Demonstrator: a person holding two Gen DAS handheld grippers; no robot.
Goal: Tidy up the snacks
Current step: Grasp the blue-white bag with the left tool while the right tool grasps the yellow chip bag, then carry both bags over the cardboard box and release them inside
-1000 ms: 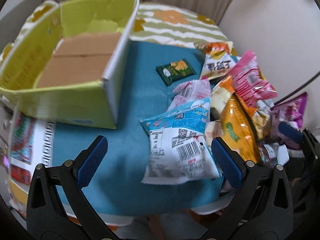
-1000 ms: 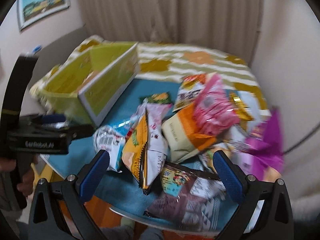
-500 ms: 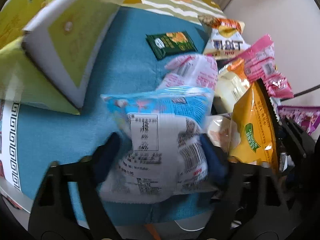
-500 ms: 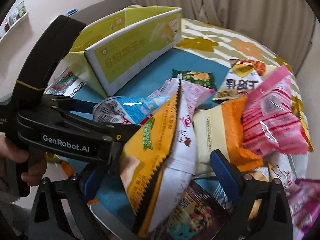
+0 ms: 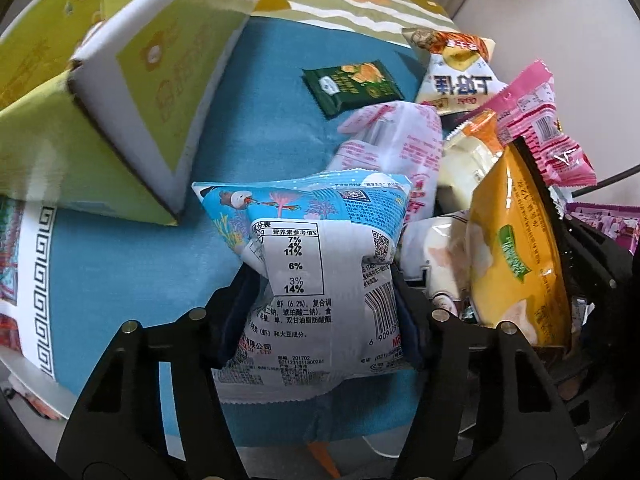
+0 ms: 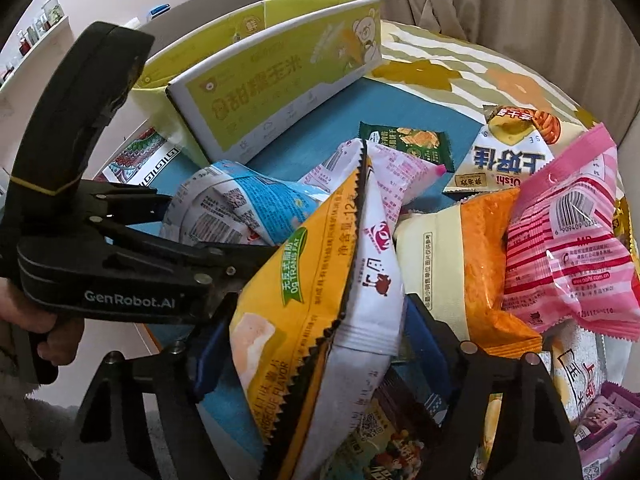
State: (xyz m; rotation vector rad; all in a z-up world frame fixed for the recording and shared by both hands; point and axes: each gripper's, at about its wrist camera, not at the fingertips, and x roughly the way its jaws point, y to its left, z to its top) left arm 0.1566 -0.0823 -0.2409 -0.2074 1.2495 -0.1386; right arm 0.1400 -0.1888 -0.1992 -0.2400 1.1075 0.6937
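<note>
Beyond both sets of fingers, a blue cloth (image 5: 132, 280) over a patterned table – curtains behind. Left gripper (image 5: 324, 312) has just closed on the blue-white packet (image 5: 316, 264); right gripper (image 6: 316, 348) on the yellow packet (image 6: 296, 300).

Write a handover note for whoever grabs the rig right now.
Left gripper: jaws just closed on the blue-white snack bag, pads pinching it.
Right gripper: jaws just closed on the yellow-white bag.
Both bags are at the snack pile on the blue cloth.
Green carton sits behind; its inside is not visible.
Left: carry both bags to the carton, then clear the pile.
</note>
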